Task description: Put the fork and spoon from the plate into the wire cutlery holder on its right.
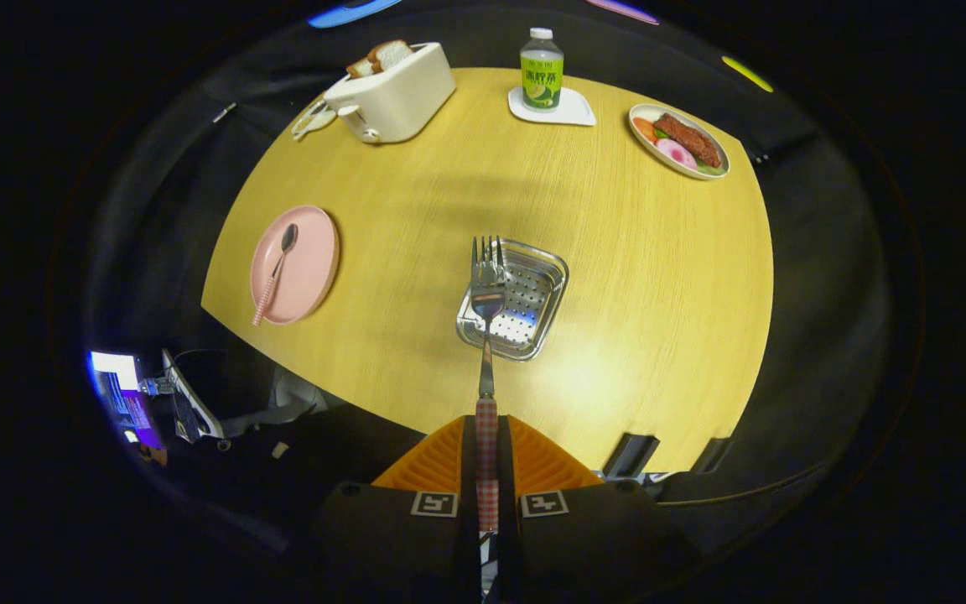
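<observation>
Fork: we found the fork (pixel 487 335) pinched by its checked handle between the two fingers, its tines pointing straight ahead of them
Claw: the gripper (pixel 487 457) was pressed together on the fork handle, both fingers bearing on it
Fork against holder: the fork's head overlapped the near left part of the wire cutlery holder (pixel 533 306); we could not tell whether it touched the holder or hung above it
Spoon: the spoon (pixel 275 273) lay on the pink plate (pixel 315 252), bowl toward the far side, checked handle reaching the plate's near rim, well to the left of the fingers
Holder against plate: the holder stood to the right of the plate, well apart from it, with bare table between
Count: we counted one fork, one spoon, one pink plate, one holder, one toaster (pixel 395 92) with bread slices in it, one bottle (pixel 542 71) on a white coaster (pixel 575 113), one dish of food (pixel 678 140)
Surface: a round wooden table (pixel 634 285), yellow, the toaster, bottle and food dish ranged along its far edge
Room: dark booth wall around the table; a lit screen (pixel 118 390) low on the left beyond the table's near edge
</observation>
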